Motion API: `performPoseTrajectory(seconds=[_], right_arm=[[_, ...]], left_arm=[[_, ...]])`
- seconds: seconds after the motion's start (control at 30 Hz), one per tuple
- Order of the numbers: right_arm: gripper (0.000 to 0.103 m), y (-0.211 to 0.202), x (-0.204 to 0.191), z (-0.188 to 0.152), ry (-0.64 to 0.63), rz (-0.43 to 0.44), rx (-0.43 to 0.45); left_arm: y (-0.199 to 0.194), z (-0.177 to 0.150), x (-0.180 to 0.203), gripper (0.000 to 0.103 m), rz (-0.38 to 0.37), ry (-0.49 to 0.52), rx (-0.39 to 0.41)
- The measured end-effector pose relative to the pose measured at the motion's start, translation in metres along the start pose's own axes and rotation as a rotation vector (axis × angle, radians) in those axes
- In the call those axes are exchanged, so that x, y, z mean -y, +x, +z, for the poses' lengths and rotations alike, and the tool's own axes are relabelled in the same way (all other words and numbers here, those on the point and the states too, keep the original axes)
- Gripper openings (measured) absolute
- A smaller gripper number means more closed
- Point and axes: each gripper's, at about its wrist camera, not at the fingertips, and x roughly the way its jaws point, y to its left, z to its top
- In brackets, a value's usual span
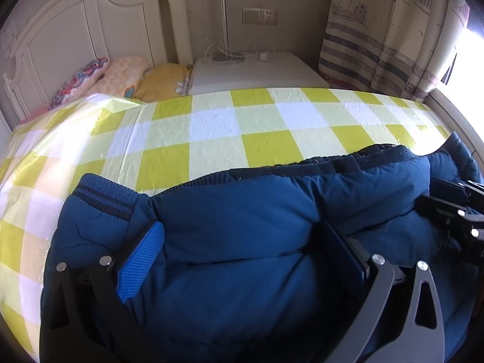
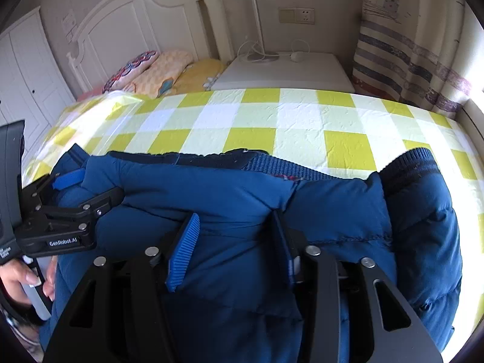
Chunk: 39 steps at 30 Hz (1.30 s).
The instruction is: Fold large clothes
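A dark blue padded jacket (image 1: 242, 220) (image 2: 242, 199) lies in a folded bundle on the near part of the bed, with its ribbed hem and cuffs (image 1: 103, 196) along the far edge. My left gripper (image 1: 242, 257) (image 2: 86, 189) stands wide open. Its blue pad (image 1: 142, 260) and black finger sink into the padding, and a bulge of jacket lies between them. My right gripper (image 2: 234, 242) is open more narrowly over the middle of the bundle. The face of its blue pad (image 2: 184, 251) shows bare, with jacket cloth between the fingers. A hand (image 2: 18, 278) holds the left gripper.
The bed is covered by a yellow and white checked sheet (image 1: 230, 130) (image 2: 302, 121). Pillows (image 1: 121, 75) lie by the white headboard. A white bedside table (image 1: 254, 69) carries a lamp base and cables. A patterned curtain (image 1: 390, 30) hangs at the right beside a bright window.
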Motion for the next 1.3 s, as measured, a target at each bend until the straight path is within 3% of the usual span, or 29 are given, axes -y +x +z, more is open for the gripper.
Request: performPoseTrajectory(seconds=[0.07, 0.13, 0.17, 0.2, 0.23, 0.33, 0.4, 0.5, 0.6, 0.7, 0.8, 0.87, 1.03, 1.13, 1.2, 1.27, 1.3], right_arm=[[0.047, -0.014, -0.004, -0.002, 0.03, -0.039, -0.018], [0.051, -0.044, -0.019, -0.012, 0.007, 0.033, 0.028], [0.063, -0.053, -0.028, -0.017, -0.031, 0.049, 0.048], [0.087, -0.064, -0.043, -0.026, -0.098, 0.034, 0.082], [0.098, -0.069, -0.053, -0.034, -0.143, 0.014, 0.102], [0.099, -0.042, -0.083, -0.064, -0.293, -0.032, 0.033], [0.099, -0.033, -0.082, -0.07, -0.282, -0.023, 0.065], [0.099, -0.031, -0.076, -0.064, -0.249, 0.003, 0.038], [0.096, -0.051, -0.078, -0.067, -0.202, -0.033, 0.065], [0.096, -0.082, -0.091, -0.088, -0.235, 0.04, 0.148], [0.098, -0.071, -0.103, -0.12, -0.317, -0.026, 0.132], [0.098, -0.069, -0.103, -0.13, -0.334, -0.037, 0.184], [0.098, -0.087, -0.106, -0.128, -0.338, -0.065, 0.139], [0.098, -0.112, -0.088, -0.142, -0.35, -0.076, 0.186], [0.098, -0.109, -0.061, -0.154, -0.304, -0.102, 0.154], [0.099, -0.104, -0.035, -0.167, -0.229, -0.001, 0.161], [0.099, -0.104, -0.031, -0.17, -0.223, 0.009, 0.173]], left_arm=[[-0.019, -0.003, -0.01, 0.099, 0.01, -0.062, -0.001], [-0.055, -0.013, -0.02, 0.1, -0.017, -0.094, 0.081], [-0.065, -0.018, -0.022, 0.1, -0.007, -0.084, 0.105], [-0.075, -0.025, -0.023, 0.1, 0.025, -0.065, 0.123], [-0.079, -0.035, -0.022, 0.1, 0.077, -0.035, 0.127], [-0.06, -0.057, -0.014, 0.101, 0.142, 0.05, 0.065], [-0.051, -0.063, -0.017, 0.101, 0.128, 0.031, 0.06], [-0.048, -0.059, -0.017, 0.101, 0.141, 0.034, 0.051], [-0.049, -0.061, -0.017, 0.101, 0.138, 0.033, 0.057], [-0.05, -0.062, -0.019, 0.101, 0.123, 0.022, 0.062], [-0.049, -0.063, -0.017, 0.101, 0.129, 0.024, 0.068], [-0.05, -0.063, -0.017, 0.101, 0.13, 0.026, 0.072], [-0.059, -0.065, -0.023, 0.101, 0.116, 0.01, 0.073], [-0.09, -0.078, -0.026, 0.1, 0.089, -0.011, 0.148], [-0.105, -0.089, -0.021, 0.101, 0.042, 0.0, 0.177], [-0.109, -0.106, -0.009, 0.101, 0.034, 0.047, 0.192], [-0.105, -0.112, -0.002, 0.101, 0.049, 0.081, 0.183]])
